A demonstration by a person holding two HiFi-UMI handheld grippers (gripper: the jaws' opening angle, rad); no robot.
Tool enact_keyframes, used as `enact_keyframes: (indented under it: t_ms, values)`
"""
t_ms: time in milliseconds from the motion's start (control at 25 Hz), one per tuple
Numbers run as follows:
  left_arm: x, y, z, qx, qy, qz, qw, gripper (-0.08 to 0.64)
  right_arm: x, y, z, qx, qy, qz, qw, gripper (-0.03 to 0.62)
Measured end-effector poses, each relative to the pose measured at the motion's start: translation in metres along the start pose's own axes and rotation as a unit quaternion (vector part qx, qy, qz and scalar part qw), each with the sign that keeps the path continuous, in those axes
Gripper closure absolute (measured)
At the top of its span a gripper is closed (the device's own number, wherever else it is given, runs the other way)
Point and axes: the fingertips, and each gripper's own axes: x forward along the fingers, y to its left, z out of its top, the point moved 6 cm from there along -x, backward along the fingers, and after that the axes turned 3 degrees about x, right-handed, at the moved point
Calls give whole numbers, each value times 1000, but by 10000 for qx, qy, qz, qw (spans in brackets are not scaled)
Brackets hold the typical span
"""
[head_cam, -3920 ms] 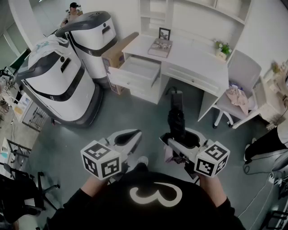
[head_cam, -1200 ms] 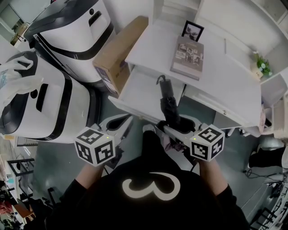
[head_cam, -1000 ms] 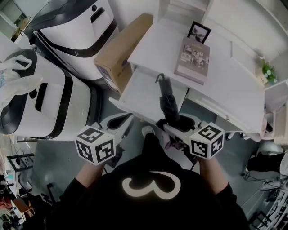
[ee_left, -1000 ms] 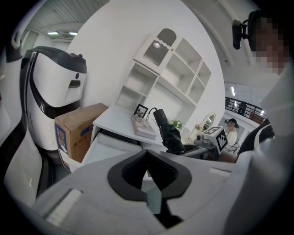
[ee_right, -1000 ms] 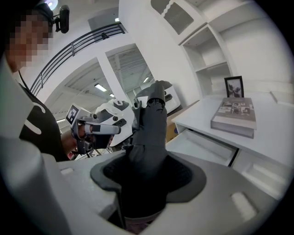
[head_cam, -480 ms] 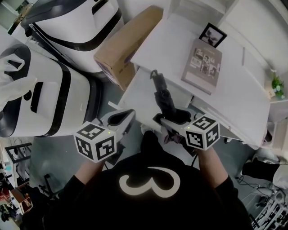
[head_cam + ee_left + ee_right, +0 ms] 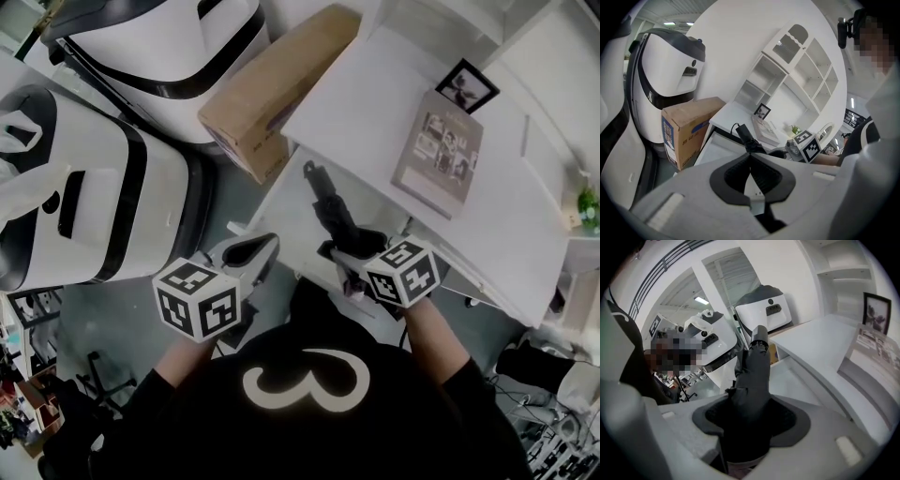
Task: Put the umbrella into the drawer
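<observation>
The folded black umbrella [image 7: 328,206] sticks out ahead of my right gripper [image 7: 350,247], which is shut on its thick lower part. Its handle end points up and left, over the open white drawer [image 7: 281,199] of the desk. In the right gripper view the umbrella [image 7: 752,376] fills the gap between the jaws, with the drawer [image 7: 790,380] behind it. My left gripper [image 7: 251,247] hangs at the drawer's front left corner, shut and holding nothing. The left gripper view [image 7: 750,155] looks across the drawer [image 7: 715,151] towards the umbrella [image 7: 745,138].
A cardboard box [image 7: 277,89] stands left of the desk [image 7: 366,112]. Two big white machines [image 7: 103,206] [image 7: 178,42] fill the left side. A book [image 7: 438,155] and a photo frame [image 7: 466,86] lie on the desk top. A small plant [image 7: 589,202] sits far right.
Both grippers have come forward and down towards the desk. The umbrella now reaches over the open drawer and leans further to the left. The right grip is unchanged.
</observation>
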Motion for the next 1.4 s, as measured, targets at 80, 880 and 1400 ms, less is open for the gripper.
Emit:
enact_keyframes:
  t_ms: [80,880,1400]
  values:
    - [3,6,1,-57,26,47,10000,551,11,-6,0,8,112,52,9999,354]
    - [33,46,-7,-434,269,349,9981,551,115,-75,-26,-560,1347,-353,9887,354]
    - [36,67,-9,-592,346,507,9964,551,162,-108,-48,-869,2039,-818,9717,353]
